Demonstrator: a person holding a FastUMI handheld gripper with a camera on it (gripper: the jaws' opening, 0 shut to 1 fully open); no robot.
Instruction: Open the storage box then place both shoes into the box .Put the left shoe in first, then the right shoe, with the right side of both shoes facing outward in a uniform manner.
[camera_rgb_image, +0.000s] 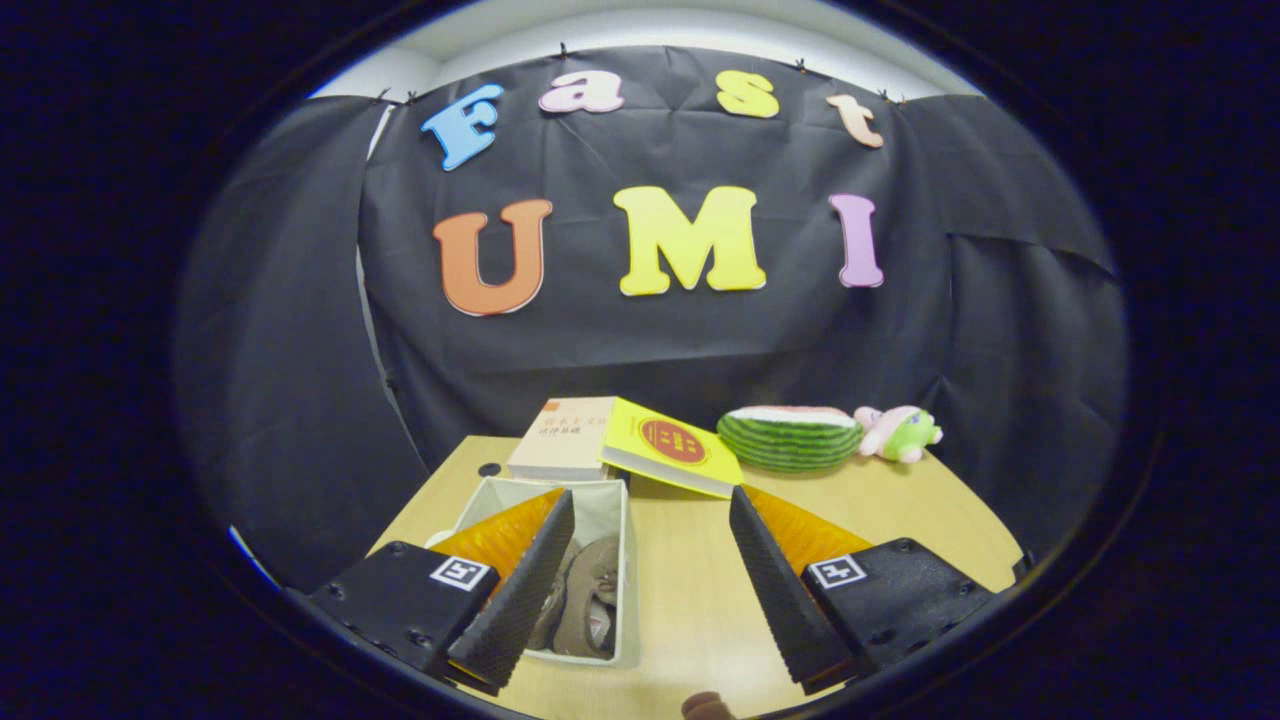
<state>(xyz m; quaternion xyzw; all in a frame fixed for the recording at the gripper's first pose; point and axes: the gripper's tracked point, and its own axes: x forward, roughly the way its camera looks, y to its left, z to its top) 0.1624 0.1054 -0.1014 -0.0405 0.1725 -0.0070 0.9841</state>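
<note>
**Jaws wide and empty above the table, shoes lying in the open box**

My gripper (650, 580) hangs over the wooden table (690, 600) with its fingers spread far apart, and nothing sits between them but bare tabletop. I hold nothing; neither pad touches anything.

The storage box (625, 560) stands open on the table, a pale fabric bin with upright walls. My left finger (520, 600) crosses in front of it and hides part of its inside. Past that finger I see the shoes (585, 600) lying down in the box, greyish-tan, close against one another. I cannot tell which is the left shoe and which the right, nor which side of them faces outward, since my finger covers much of them.

Beyond the box, at the table's far side, a pale book (560, 440) lies flat, and a yellow book (672, 448) with a red round mark rests tilted, one edge leaning on the pale one. Just beside the yellow book lies a watermelon-slice plush (790, 435), green-striped with a pale top, and touching its far end is a small pink and green plush toy (898, 430). A small dark hole (489, 469) shows in the tabletop near the pale book. At the near edge of the table, between my fingers, a small brown rounded thing (708, 706) peeks up; I cannot tell what it is.
</note>
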